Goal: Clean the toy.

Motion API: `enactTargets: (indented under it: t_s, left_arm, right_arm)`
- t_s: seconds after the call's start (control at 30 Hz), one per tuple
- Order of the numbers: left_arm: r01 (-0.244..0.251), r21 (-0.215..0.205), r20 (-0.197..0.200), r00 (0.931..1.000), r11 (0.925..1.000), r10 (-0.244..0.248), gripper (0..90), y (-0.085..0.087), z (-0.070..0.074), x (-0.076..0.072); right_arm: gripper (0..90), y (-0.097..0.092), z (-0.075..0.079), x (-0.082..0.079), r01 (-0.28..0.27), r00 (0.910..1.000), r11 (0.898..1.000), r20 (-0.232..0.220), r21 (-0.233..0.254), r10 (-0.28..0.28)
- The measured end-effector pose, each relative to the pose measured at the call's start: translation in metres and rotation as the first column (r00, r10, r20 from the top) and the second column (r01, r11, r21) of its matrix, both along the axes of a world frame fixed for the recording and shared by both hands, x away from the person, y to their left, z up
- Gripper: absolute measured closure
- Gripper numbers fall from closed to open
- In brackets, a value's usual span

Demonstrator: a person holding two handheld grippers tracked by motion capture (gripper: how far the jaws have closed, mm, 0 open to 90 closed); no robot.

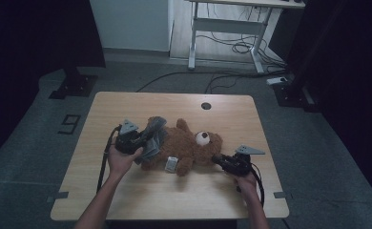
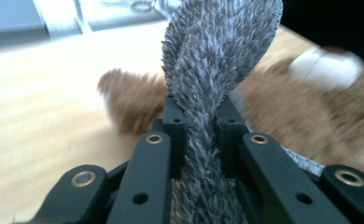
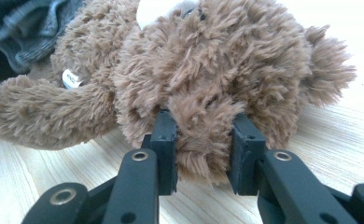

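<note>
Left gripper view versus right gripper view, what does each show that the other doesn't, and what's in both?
Left gripper view: its jaws pinch a grey fuzzy cloth standing up between them, with the floor and a desk leg far behind. Right gripper view: its jaws clamp a tuft at the brown teddy bear's head, and a small white tag shows on its body. Both: the bear's brown fur and the wooden table.

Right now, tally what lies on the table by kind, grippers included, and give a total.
Brown teddy bear: 1
Grey fuzzy cloth: 1
Grippers: 2, the left gripper clamped on the cloth, the right gripper on the bear's ear
Total: 4
</note>
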State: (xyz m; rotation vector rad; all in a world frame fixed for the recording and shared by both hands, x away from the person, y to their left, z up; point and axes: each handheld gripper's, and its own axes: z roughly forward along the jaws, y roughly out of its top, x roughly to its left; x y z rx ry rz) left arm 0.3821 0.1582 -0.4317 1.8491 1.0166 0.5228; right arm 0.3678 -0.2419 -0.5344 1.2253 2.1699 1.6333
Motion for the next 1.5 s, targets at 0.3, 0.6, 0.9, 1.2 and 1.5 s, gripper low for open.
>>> enactTargets:
  t_s: [0.3,0.6,0.9,1.2,1.5]
  left_arm:
    - [0.1,0.019,0.007,0.9949,0.9948,-0.1,78.2,-0.059,0.017,0.012]
    - [0.16,0.127,-0.058,0.9863,0.9788,-0.154,78.0,-0.11,-0.02,0.02]
    - [0.197,0.224,-0.057,0.9803,0.9544,-0.189,77.9,-0.139,-0.024,0.014]
    - [0.1,0.146,-0.073,0.9933,0.9842,-0.09,77.9,-0.081,-0.012,0.021]
    - [0.013,0.124,-0.127,0.9919,0.9922,0.002,78.0,-0.025,-0.033,0.021]
  right_arm:
    - [68.2,0.0,0.0,0.001,0.001,1.0,1.0,-0.003,0.009,-0.001]
    - [68.2,0.0,-0.001,0.001,0.0,1.0,1.0,-0.005,0.008,0.001]
    - [68.2,-0.001,-0.001,0.002,0.004,0.9999,1.0,-0.01,0.016,-0.004]
    - [68.1,-0.001,-0.002,0.001,-0.008,0.9999,1.0,-0.009,0.014,0.008]
    - [68.2,-0.001,-0.003,0.0,-0.009,0.9998,1.0,-0.017,0.017,0.009]
